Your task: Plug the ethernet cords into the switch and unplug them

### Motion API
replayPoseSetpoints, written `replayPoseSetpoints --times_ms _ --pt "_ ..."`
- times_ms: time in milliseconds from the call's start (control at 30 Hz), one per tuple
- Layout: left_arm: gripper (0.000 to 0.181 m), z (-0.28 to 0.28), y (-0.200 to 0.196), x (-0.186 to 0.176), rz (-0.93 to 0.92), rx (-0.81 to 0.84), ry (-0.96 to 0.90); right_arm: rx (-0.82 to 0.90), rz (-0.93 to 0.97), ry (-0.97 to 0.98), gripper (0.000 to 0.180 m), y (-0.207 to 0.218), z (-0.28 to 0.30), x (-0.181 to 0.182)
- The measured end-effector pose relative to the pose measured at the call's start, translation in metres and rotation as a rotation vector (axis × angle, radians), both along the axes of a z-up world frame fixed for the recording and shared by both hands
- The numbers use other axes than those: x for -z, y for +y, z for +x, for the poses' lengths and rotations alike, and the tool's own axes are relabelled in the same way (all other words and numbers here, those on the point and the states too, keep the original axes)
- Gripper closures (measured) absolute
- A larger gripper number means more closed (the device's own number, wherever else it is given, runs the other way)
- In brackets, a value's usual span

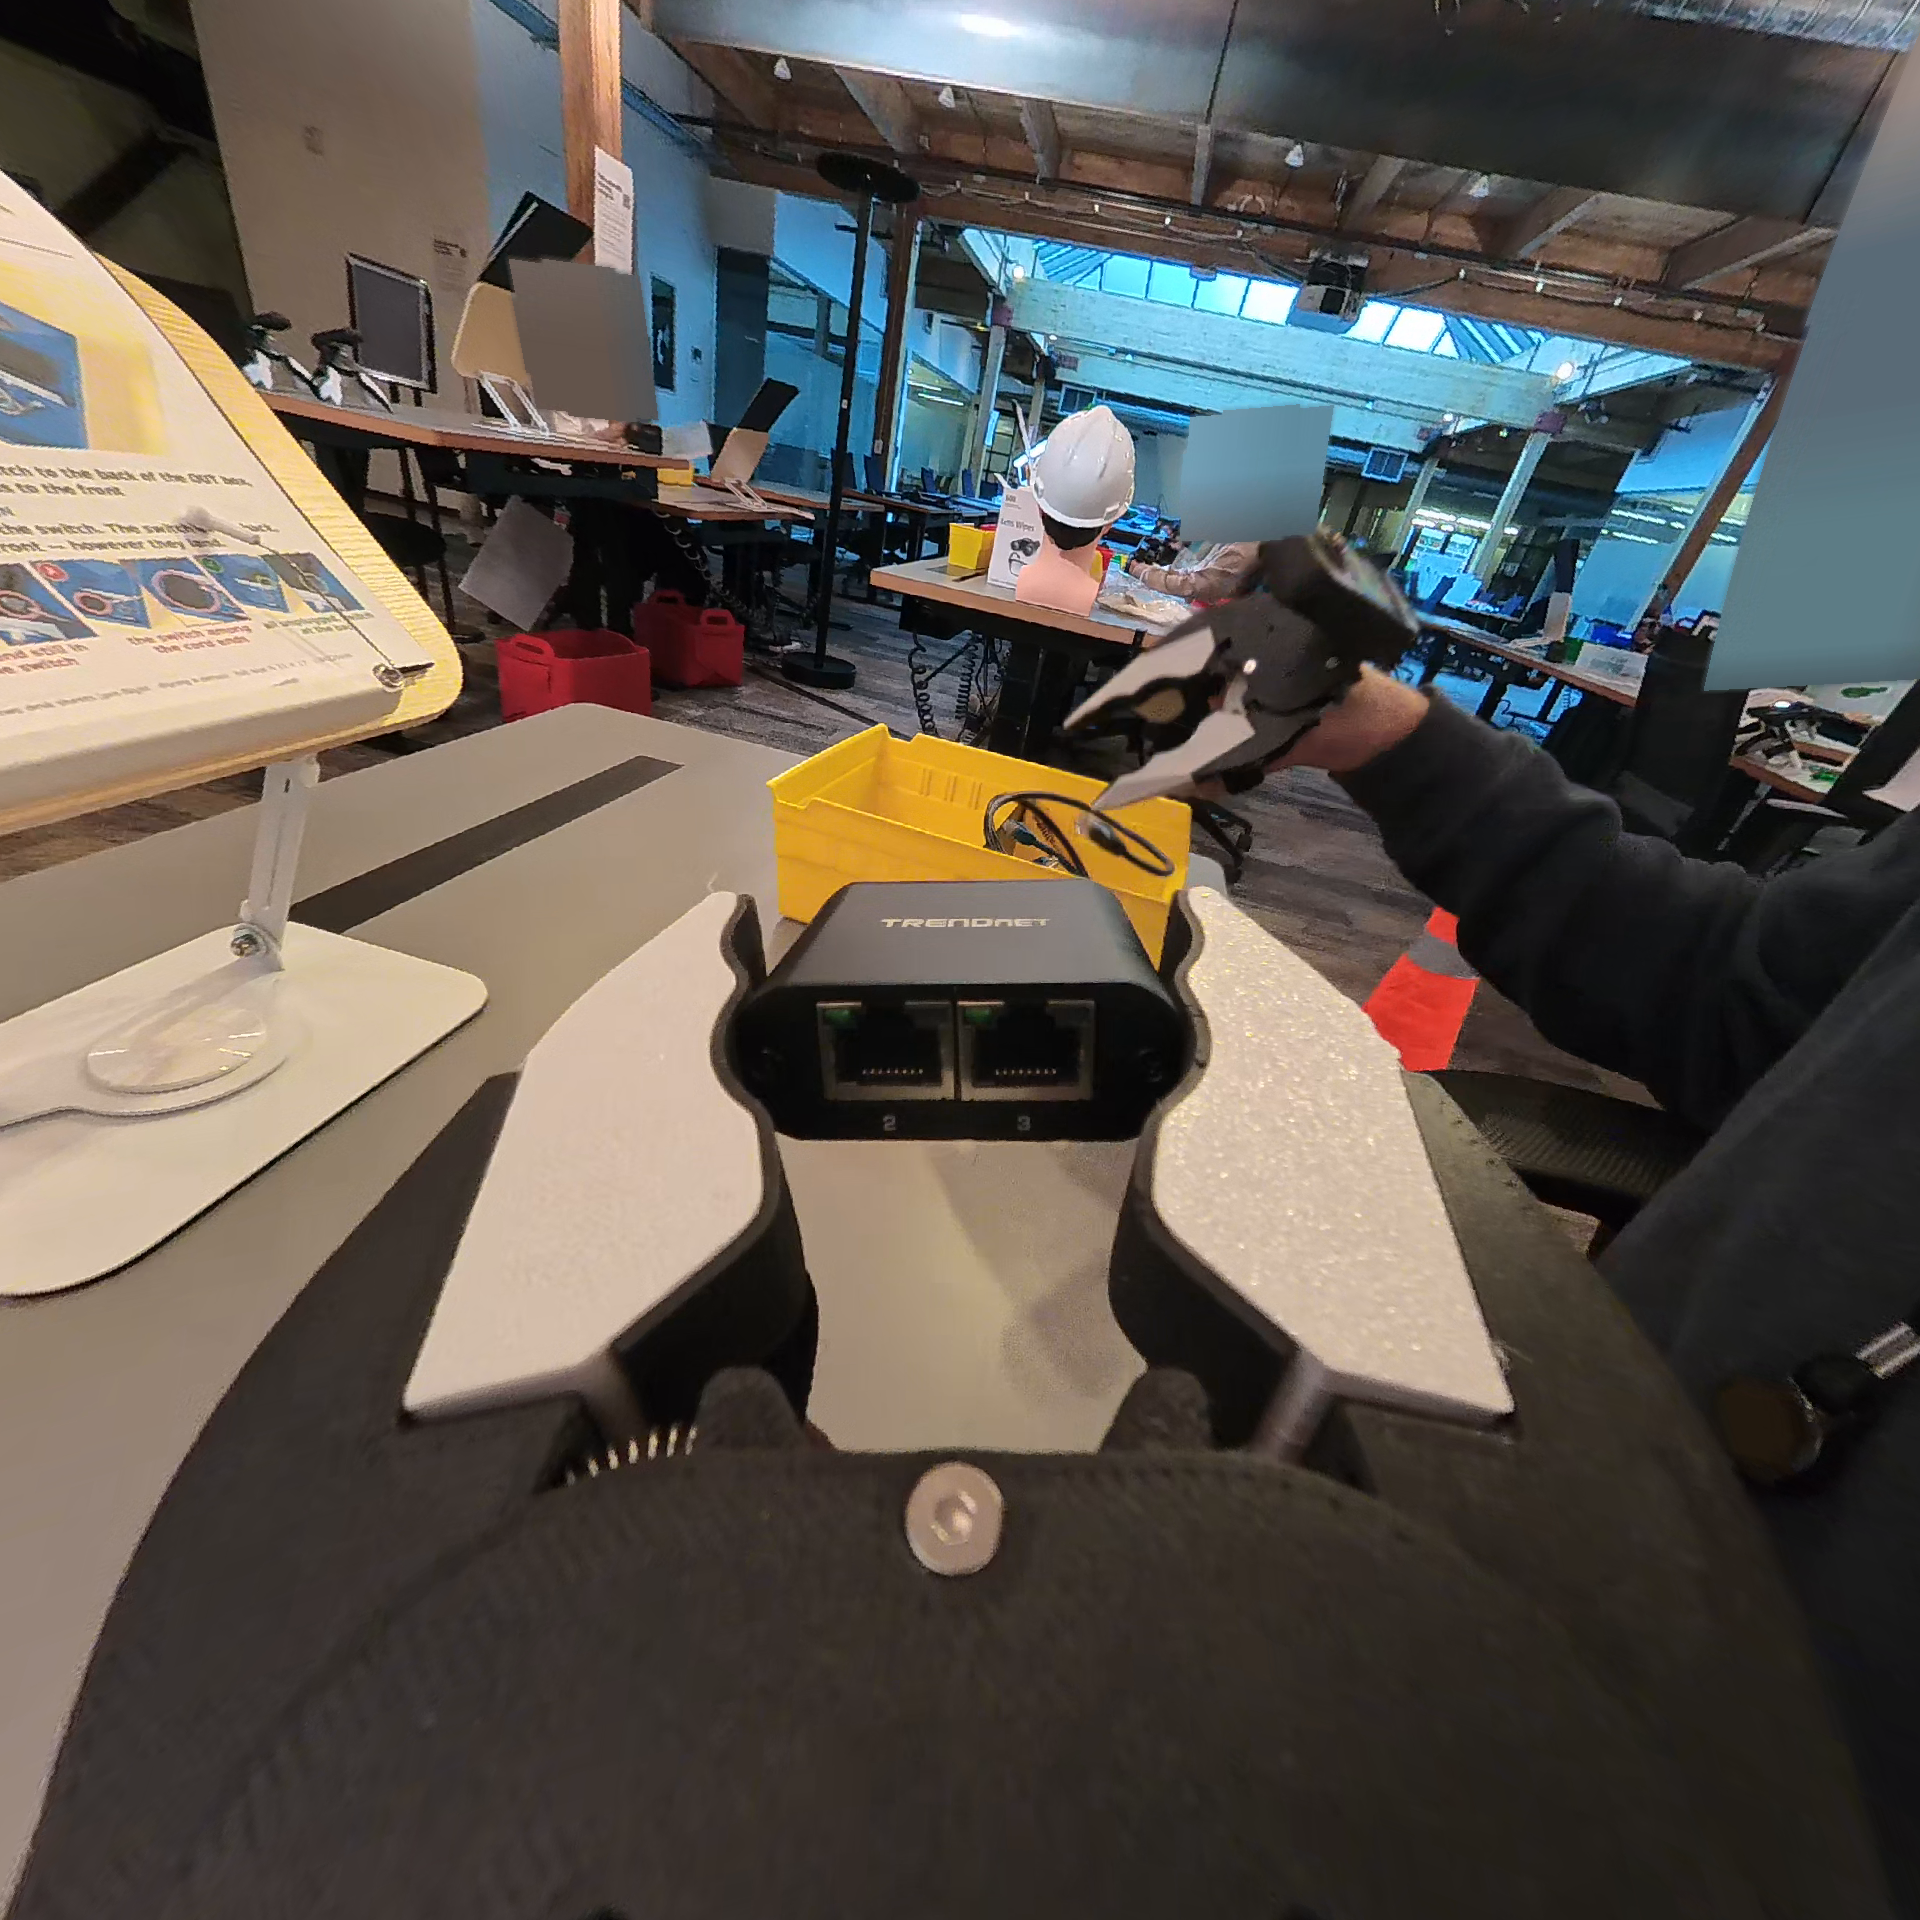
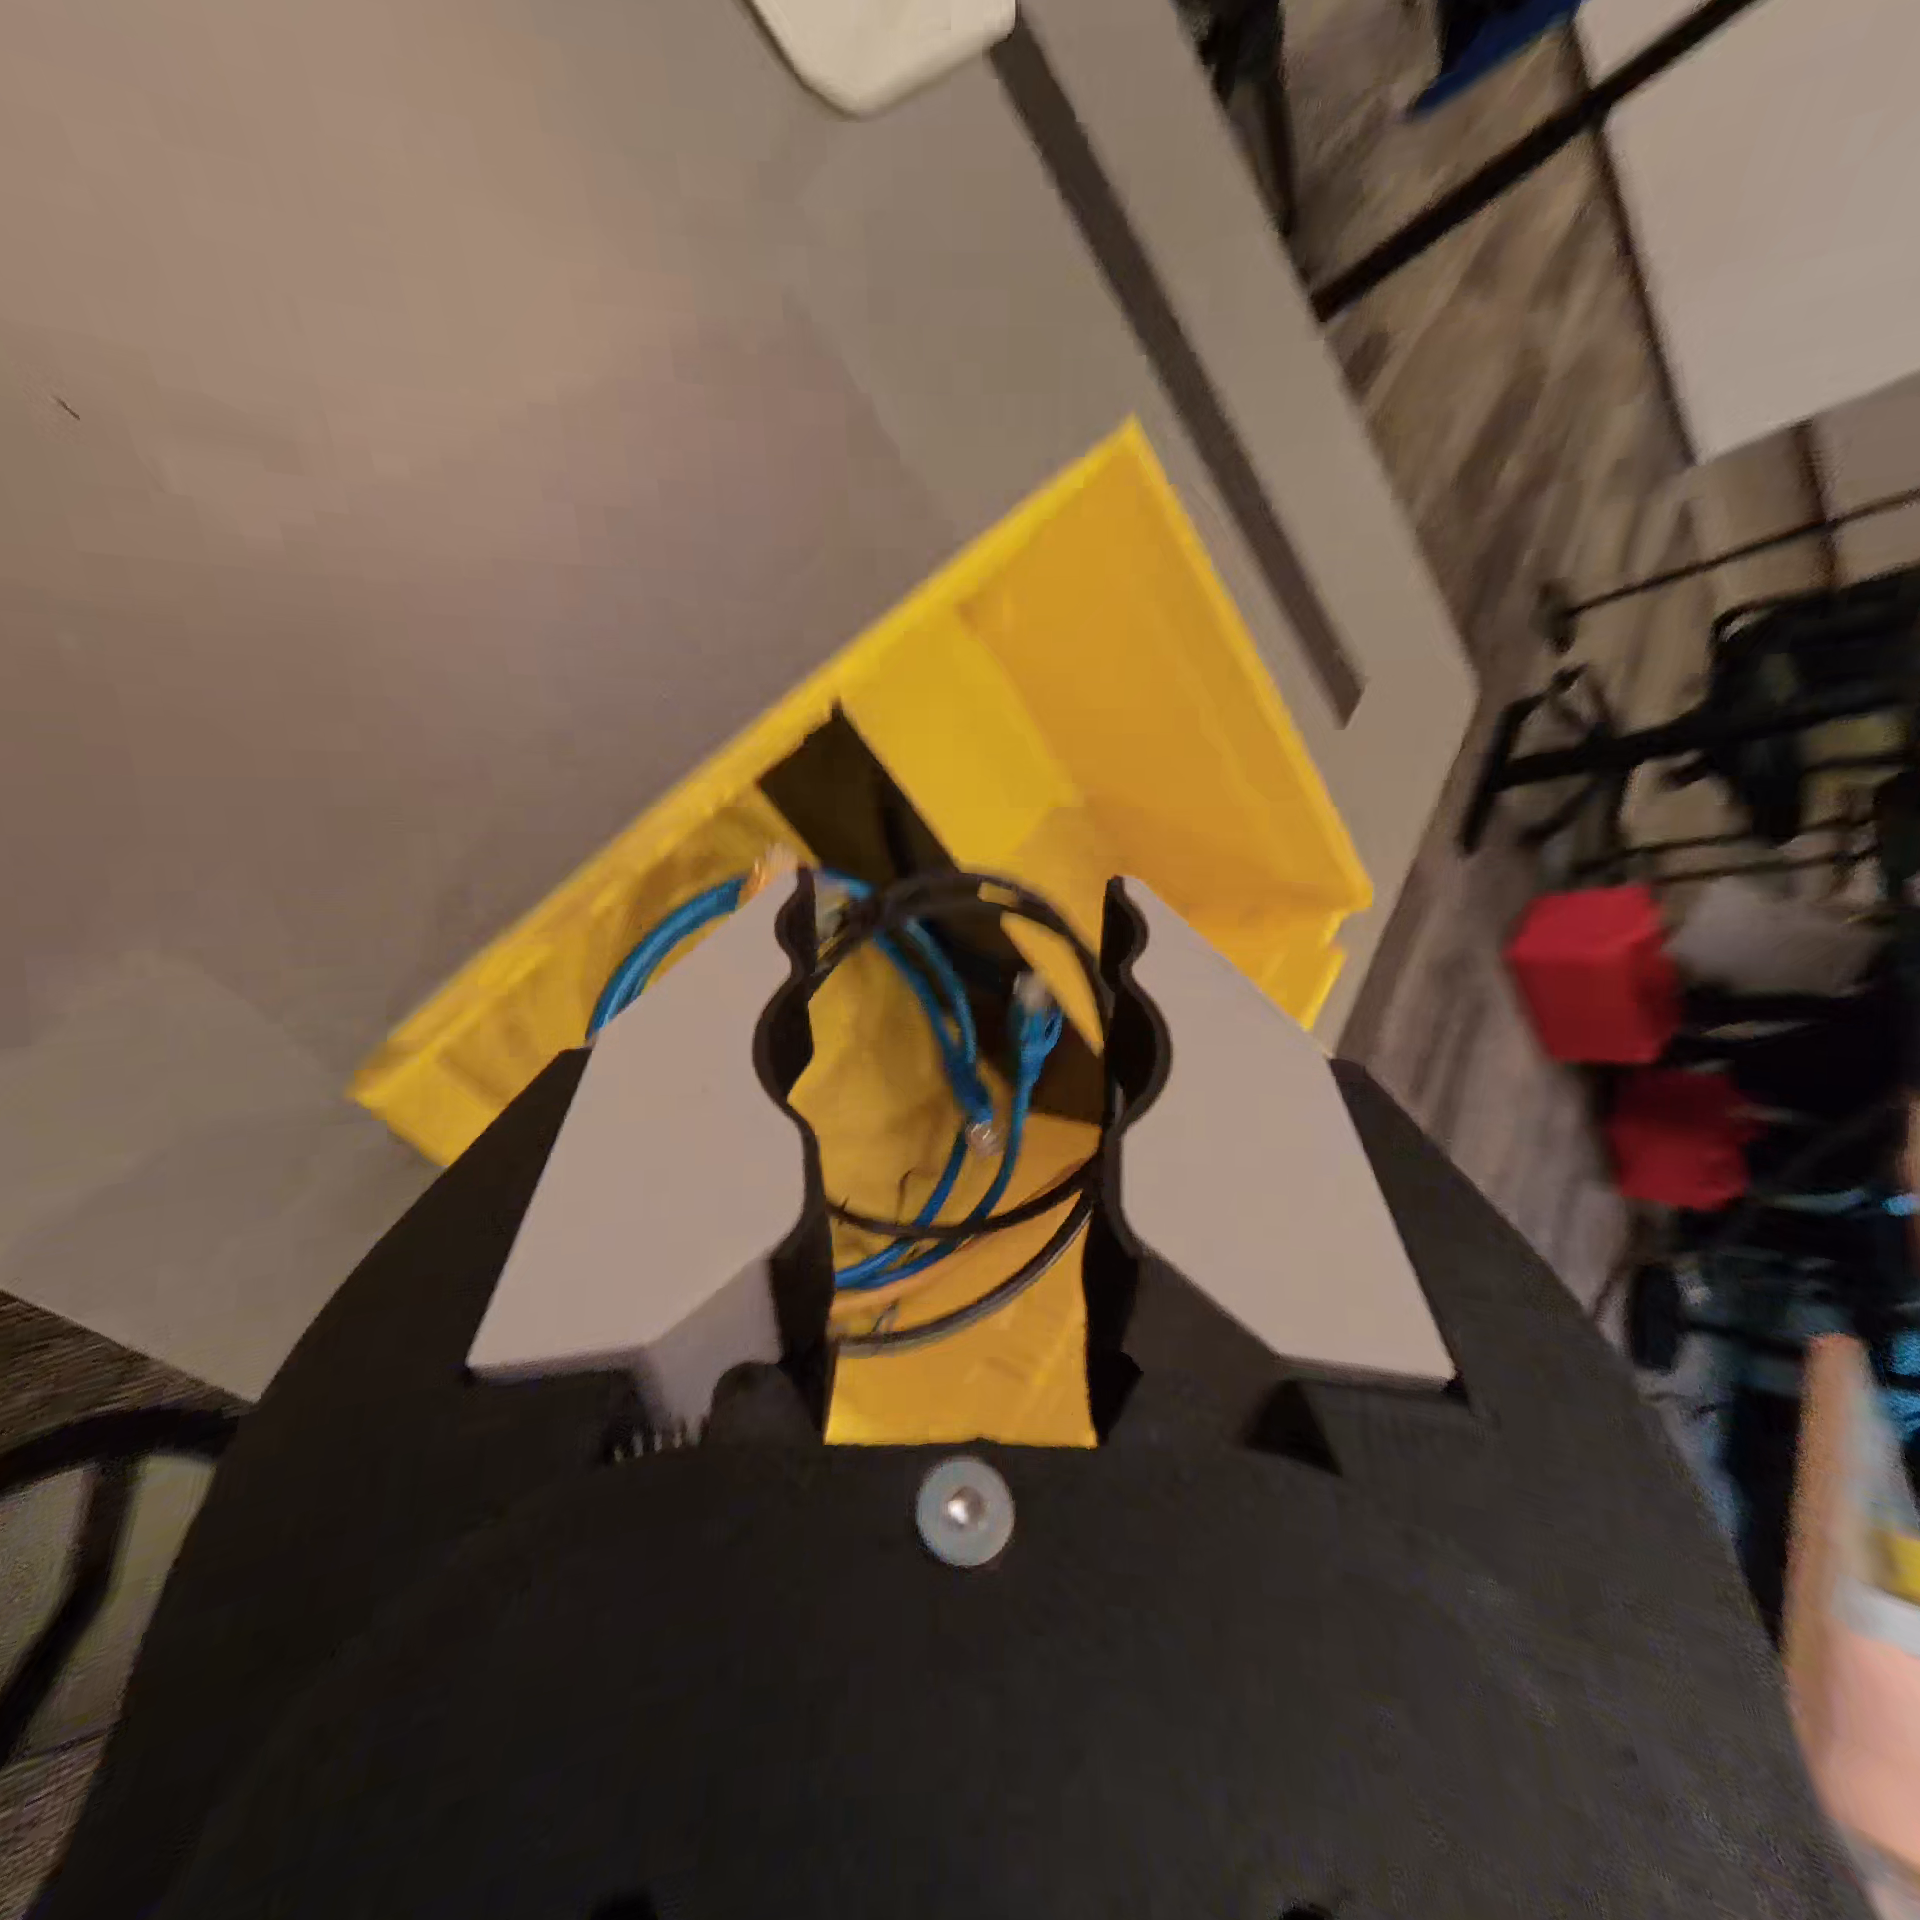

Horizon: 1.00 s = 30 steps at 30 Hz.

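A small black oval-ended network switch sits clamped between the two white-faced fingers of the left gripper, its jaws pressed against both short ends. Two empty sockets face the camera, side by side. The switch is held just above a smooth grey tabletop with a dark strip running across it.

Right behind the switch, on the same table, stands an open yellow plastic bin. Coiled inside it lie a thin black ethernet cord and a blue ethernet cord with clear plugs, loosely tangled together.

The right gripper, held by a hand in a dark sleeve, hangs over the bin pointing down into it. Its jaws stand apart with nothing between them; the cords show through the gap below, though the right wrist view is blurred and contact cannot be judged.

At the left of the table a white metal stand props up a tilted board carrying a printed instruction sheet.

Beyond the table stretches a large open workshop with wooden ceiling beams, skylights and long workbenches. A white hard hat rests on a mannequin head at one bench. Red fabric bins sit on the grey wood-look floor, and an orange traffic cone stands at the right.
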<state>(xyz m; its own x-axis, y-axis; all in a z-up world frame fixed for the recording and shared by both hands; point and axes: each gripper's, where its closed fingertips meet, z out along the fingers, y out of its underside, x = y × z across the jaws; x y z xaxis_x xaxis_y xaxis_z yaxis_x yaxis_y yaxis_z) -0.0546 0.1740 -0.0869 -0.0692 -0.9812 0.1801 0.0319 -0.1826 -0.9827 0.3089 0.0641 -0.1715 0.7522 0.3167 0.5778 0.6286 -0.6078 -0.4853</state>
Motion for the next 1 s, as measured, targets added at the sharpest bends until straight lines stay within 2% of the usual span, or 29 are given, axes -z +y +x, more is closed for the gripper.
replayPoseSetpoints --times_ms 100,233,333,467,600,700,833,900,1000 --pt "0.108 0.005 -0.004 0.001 -0.008 0.015 0.001 -0.144 0.098 -0.107 0.126 0.025 -0.050 -0.042" --pt "0.108 0.011 -0.014 0.003 -0.028 0.046 -0.004 -0.541 0.296 -0.101 0.131 0.056 -0.186 -0.086" --pt "0.108 0.015 -0.021 -0.004 -0.098 0.082 -0.055 -0.819 0.416 -0.229 0.131 0.068 -0.280 -0.093" --pt "0.108 0.016 -0.031 -0.016 -0.143 0.113 -0.103 -1.016 0.525 -0.389 0.124 0.085 -0.350 -0.082" --pt "0.108 0.014 -0.040 -0.024 -0.135 0.137 -0.111 -1.077 0.650 -0.389 0.130 0.092 -0.384 -0.090" --pt "0.108 0.013 -0.040 -0.025 -0.169 0.163 -0.118 -1.065 0.724 -0.435 0.154 0.095 -0.386 -0.102" --pt "0.108 0.013 -0.045 -0.029 -0.195 0.208 -0.129 -1.072 0.764 -0.389 0.152 0.091 -0.390 -0.107" --pt "0.108 0.012 -0.049 -0.030 -0.198 0.230 -0.131 -1.090 0.784 -0.429 0.153 0.087 -0.391 -0.107" --pt "0.108 0.014 -0.050 -0.029 -0.207 0.234 -0.136 -1.101 0.750 -0.414 0.155 0.085 -0.389 -0.106"
